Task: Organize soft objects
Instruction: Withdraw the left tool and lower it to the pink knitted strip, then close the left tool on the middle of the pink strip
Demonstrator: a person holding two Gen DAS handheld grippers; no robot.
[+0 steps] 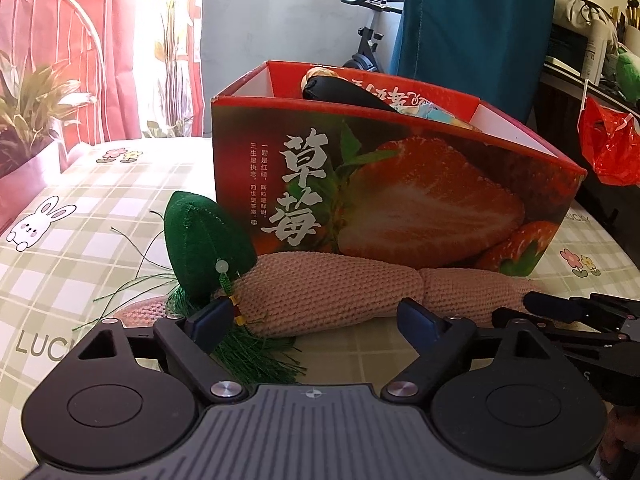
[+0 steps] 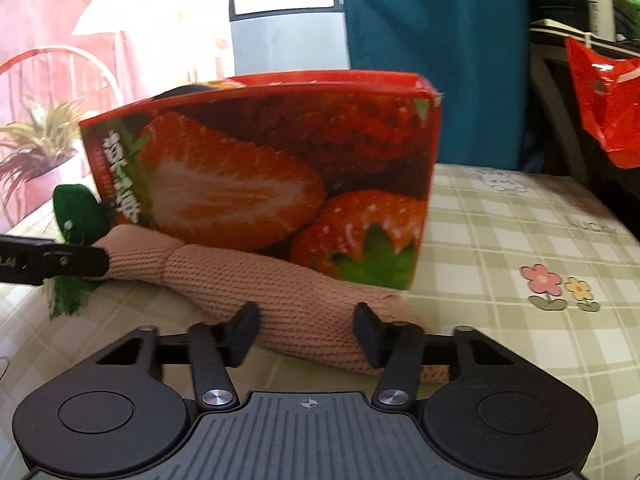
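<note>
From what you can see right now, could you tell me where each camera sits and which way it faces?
Left wrist: sits on the left gripper, angled down at the pink knitted piece, green tasselled cushion and strawberry box; its open fingers show, and the right gripper enters at right.
Right wrist: sits on the right gripper, facing the same box from further right; its fingers flank the knitted piece, and the left gripper enters at left.
Shared: box, knitted piece, cushion, checked tablecloth.

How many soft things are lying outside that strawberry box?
2: a pink knitted piece along the strawberry box front, and a green tasselled cushion at its left end. More sit inside, partly hidden.
</note>
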